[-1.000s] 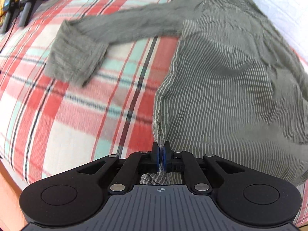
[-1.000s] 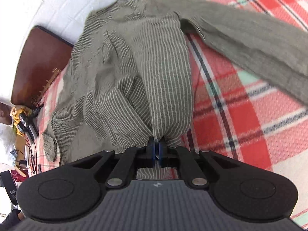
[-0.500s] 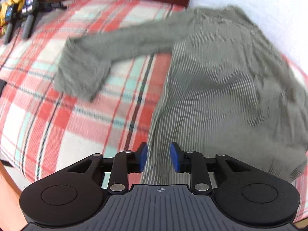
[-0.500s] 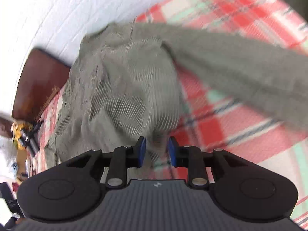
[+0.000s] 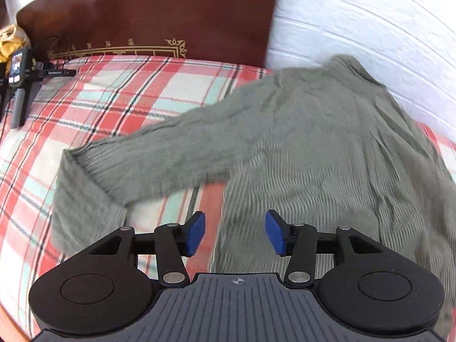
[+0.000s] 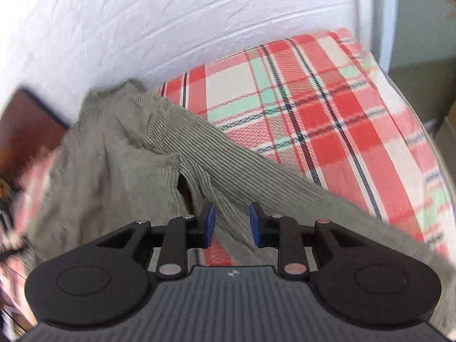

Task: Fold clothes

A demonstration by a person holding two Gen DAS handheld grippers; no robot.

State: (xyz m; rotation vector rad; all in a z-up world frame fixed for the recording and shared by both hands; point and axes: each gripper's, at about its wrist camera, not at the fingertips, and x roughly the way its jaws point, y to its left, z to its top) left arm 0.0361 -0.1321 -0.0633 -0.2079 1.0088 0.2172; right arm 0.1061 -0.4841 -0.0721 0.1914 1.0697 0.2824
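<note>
A grey-green striped long-sleeved shirt (image 5: 313, 154) lies spread on the red plaid bed cover (image 5: 119, 99), one sleeve (image 5: 148, 159) stretched to the left. My left gripper (image 5: 232, 232) hovers above the shirt's left edge, its jaws opening, the blue pads apart and holding nothing. In the right wrist view the same shirt (image 6: 119, 156) lies below, its other sleeve (image 6: 256, 182) running to the lower right. My right gripper (image 6: 231, 223) is open over that sleeve, and its pads do not press the cloth.
A dark wooden headboard (image 5: 171, 14) with gold trim and a white brick wall (image 5: 370, 22) border the bed. A phone on a stand (image 5: 18, 85) and a yellow object sit at the bed's far left. Bare plaid cover (image 6: 327, 108) extends right of the shirt.
Both grippers were shut on the shirt's lower edge a second ago; both have let go, opened, and lifted away. The shirt has dropped flat on the bed.
</note>
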